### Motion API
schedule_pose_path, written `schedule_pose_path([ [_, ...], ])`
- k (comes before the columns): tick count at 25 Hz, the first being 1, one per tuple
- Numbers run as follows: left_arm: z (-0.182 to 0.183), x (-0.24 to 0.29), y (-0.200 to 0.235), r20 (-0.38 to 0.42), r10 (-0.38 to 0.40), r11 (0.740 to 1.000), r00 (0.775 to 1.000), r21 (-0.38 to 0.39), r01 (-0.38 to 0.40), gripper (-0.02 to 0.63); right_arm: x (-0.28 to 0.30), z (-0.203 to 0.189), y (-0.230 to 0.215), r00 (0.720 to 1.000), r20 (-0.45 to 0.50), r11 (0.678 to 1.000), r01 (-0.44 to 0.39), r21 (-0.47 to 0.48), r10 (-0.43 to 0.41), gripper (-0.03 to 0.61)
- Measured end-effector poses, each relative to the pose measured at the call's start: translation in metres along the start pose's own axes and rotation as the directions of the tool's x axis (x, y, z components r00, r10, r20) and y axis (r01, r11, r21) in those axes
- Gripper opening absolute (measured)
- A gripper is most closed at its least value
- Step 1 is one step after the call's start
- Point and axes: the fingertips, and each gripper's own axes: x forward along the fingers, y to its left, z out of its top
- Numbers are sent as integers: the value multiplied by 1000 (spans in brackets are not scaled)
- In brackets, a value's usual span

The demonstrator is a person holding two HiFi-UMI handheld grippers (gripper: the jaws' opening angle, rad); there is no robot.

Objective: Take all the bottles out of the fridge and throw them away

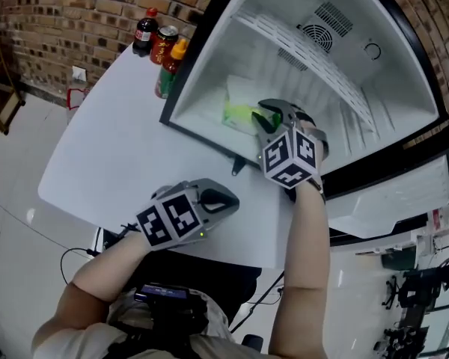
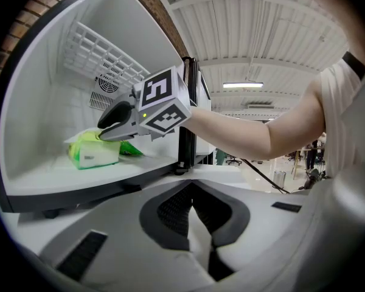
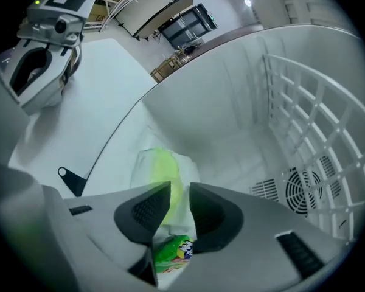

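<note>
Two risks stand out, to my judgement. The right gripper (image 3: 179, 199) has its jaws parted with only a narrow gap, and the pads press on nothing. The green bottle (image 3: 170, 251), if the labelled green thing is indeed one, lies low under the fingers and back from their tips rather than squarely between the pads. A close from here could pinch only its edge and let it roll away. It could also catch the pale green packet (image 3: 158, 166), which lies just beyond the fingertips on the fridge (image 1: 209, 58) floor. The second risk is the fridge's front lip: a bottle lifted askew might knock against it on the way out. As for pose, the right forearm reaches over that lip into the cavity, with the gripper tilted downward and its marker cube turned up toward the head camera. The left gripper (image 1: 228, 200) hangs low over the white table (image 1: 112, 148), outside the fridge and pointing at it almost level. Its jaws are pressed together on nothing, well apart from the bottle and the packet.
</note>
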Motion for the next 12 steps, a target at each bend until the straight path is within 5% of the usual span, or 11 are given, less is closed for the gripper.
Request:
schedule_pose_path([
  [5,0,0,0,3,1,1000,1000,-1,-1,3,17,-6,-4,996,-53,997,64,-41,-66,106],
  [9,-1,-1,-1,2,-3,1000,1000,-2,3,3,13,-5,-14,985,-65,986,154,-56,-158,1],
  [12,-1,-2,0,1,-2,1000,1000,0,2,3,-7,6,-27,969,-35,968,244,-59,-246,0],
])
